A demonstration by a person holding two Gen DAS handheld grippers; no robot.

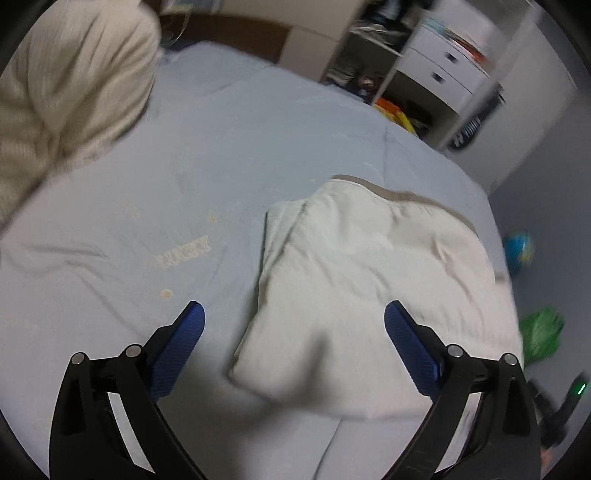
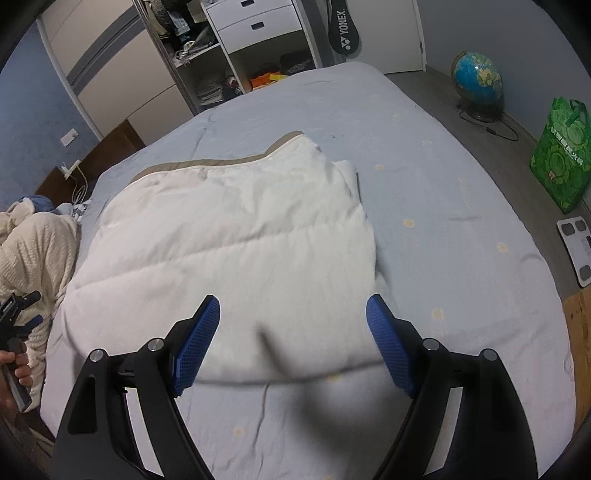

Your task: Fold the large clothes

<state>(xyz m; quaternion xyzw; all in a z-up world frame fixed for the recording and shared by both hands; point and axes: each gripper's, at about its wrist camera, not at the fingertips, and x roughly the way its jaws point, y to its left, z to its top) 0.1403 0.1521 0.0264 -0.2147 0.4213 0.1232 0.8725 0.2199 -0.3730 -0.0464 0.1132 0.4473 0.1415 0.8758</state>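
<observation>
Lying folded into a rough rectangle on the pale blue bed sheet (image 2: 424, 206) is a large white quilted garment with a tan trim along its far edge (image 2: 236, 236); it is seen again in the left wrist view (image 1: 362, 280), toward the right side of the bed, where the picture is blurred. Above its near edge the right gripper with black arms and blue textured pads (image 2: 293, 325) is being held with its jaws standing wide apart and nothing gripped between them; the pads are not touching the cloth. The left gripper of the same make (image 1: 293, 325) is likewise being held wide open and empty, with its left pad over bare sheet and its right pad over the garment's near corner. No contact with the fabric is being shown for either claw.

A cream ribbed knit blanket (image 1: 70, 92) is lying bunched at the far left of the bed, well apart from the folded garment. At the left edge of the right wrist view, a hand (image 2: 13, 373) is being seen around the handle of the other gripper. On the grey floor beside the bed a blue globe on a dark stand (image 2: 477, 83), a green patterned shopping bag (image 2: 559, 155) and a white bathroom scale (image 2: 578, 251) are standing. White drawers (image 2: 255, 22) are being shown beyond the bed's far end.
</observation>
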